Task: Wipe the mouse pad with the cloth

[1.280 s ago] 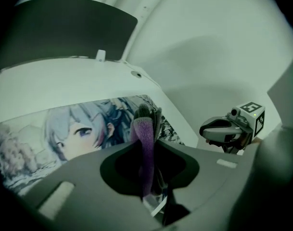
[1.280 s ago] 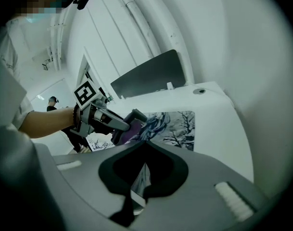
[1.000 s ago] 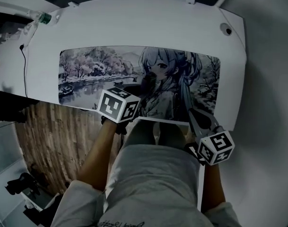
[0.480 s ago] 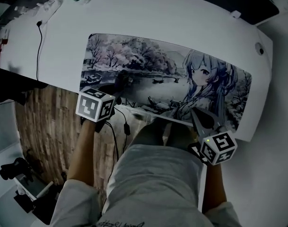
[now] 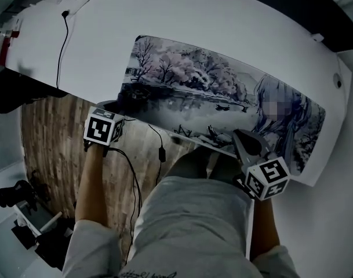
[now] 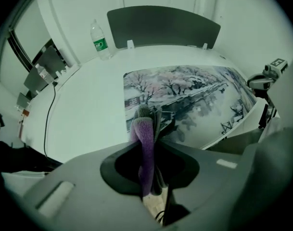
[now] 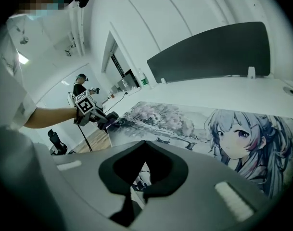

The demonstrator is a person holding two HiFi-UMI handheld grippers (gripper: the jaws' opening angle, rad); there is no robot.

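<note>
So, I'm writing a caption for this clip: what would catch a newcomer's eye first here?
The long mouse pad printed with a wintry lake scene and an anime figure, spread across the white desk. Next, the purple cloth clamped in the left gripper at the pad's left end, while the right gripper rests shut at its near edge.

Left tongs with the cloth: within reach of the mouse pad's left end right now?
Probably yes. The left tongs hold the cloth right at the near left corner of the mouse pad, with only bare desk beside it; the cable lies farther left, out of the way.
</note>
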